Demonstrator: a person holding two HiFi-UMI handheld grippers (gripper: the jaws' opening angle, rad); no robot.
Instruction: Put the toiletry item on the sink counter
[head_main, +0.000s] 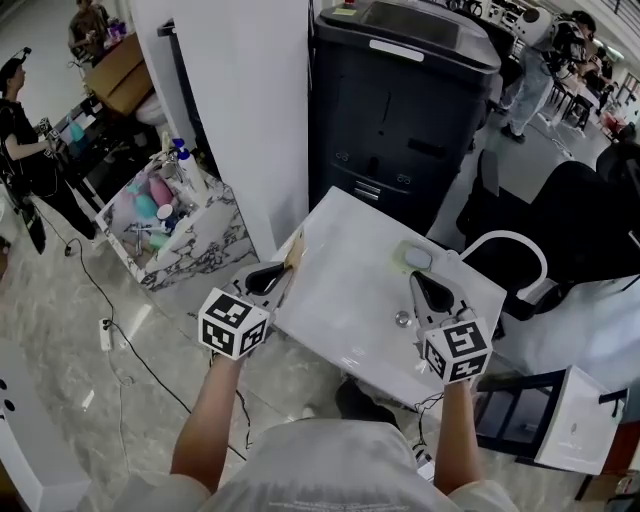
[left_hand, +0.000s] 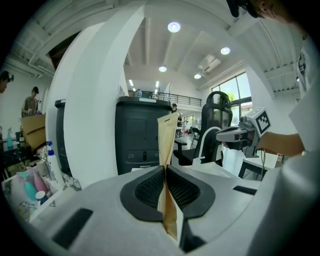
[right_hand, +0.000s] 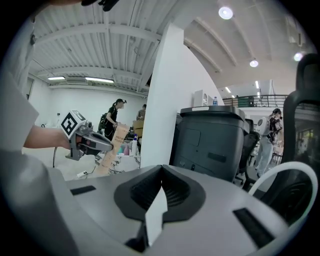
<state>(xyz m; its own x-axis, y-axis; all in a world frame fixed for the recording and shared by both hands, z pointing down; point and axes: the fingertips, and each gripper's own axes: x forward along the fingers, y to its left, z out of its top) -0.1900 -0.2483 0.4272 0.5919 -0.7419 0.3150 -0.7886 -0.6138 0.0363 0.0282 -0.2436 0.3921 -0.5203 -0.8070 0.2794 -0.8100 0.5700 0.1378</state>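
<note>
At ten o'clock from the counter stands one marble-patterned box (head_main: 205, 250), square-walled, white with grey veins. It holds a cluster of plastic bottles (head_main: 160, 190), pink, teal and white; the exact number is not clear.

There are two grippers, each with one black-and-white marker cube. The left gripper (head_main: 283, 269) sits at the counter's nine o'clock edge. Its ribbed black pads are pressed together on one flat tan paper packet (left_hand: 169, 135), thin as a card, which stands upright between them and sticks out past the tips. The packet is held in the air at the counter's left edge and is not lying on the counter.

One sink counter (head_main: 350, 260) fills the middle: glossy, white and rectangular. On it, toward five o'clock, is one small round metal drain (head_main: 403, 319), and at two o'clock one pale rounded pad (head_main: 417, 258).

The right gripper (head_main: 416, 277) hovers at the counter's four o'clock, its jaws meeting at the tips with nothing gripped.

At twelve o'clock is one boxy dark printer (head_main: 400, 110). At three o'clock is one black chair (head_main: 570, 220) with a curved white armrest.
</note>
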